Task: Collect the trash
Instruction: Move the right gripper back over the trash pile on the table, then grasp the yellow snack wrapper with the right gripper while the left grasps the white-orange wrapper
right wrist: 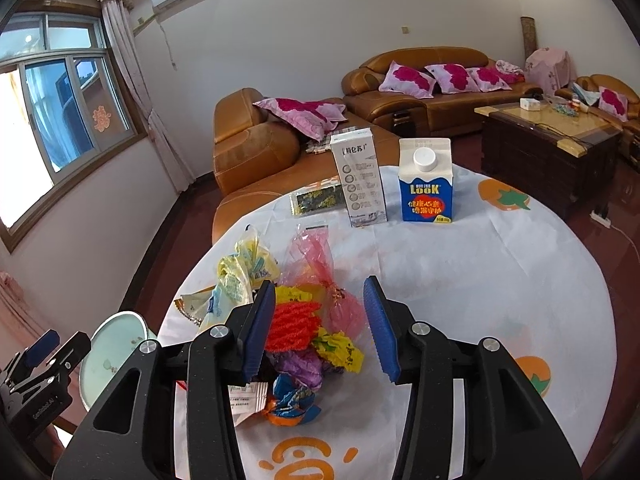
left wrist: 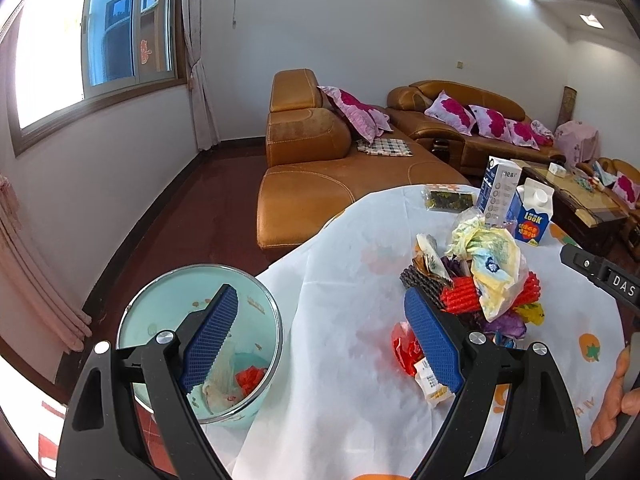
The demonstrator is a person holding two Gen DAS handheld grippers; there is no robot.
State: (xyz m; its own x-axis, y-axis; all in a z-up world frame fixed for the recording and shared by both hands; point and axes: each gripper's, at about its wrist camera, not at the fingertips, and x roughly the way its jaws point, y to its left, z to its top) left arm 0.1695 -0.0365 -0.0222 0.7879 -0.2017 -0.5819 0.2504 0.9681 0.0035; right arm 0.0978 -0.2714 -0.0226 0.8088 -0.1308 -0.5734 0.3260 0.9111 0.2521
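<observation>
We are holding the left gripper (left wrist: 324,340) with jaws spread wide, empty, straddling bin (left wrist: 264,308) rim and table edge. Right gripper (right wrist: 322,330) is gaping over the wrapper pile (right wrist: 298,328) on the tablecloth (right wrist: 460,280); cartons (right wrist: 425,180) standing beyond.

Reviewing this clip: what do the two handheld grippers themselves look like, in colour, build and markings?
Both the left gripper and right gripper have matte black angular frames with triangular cut-outs, round silver pivot bolts and blue ridged rubber finger pads. The right one's body carries white "DAS" lettering in the left wrist view. No cables or sleeves show.
</observation>
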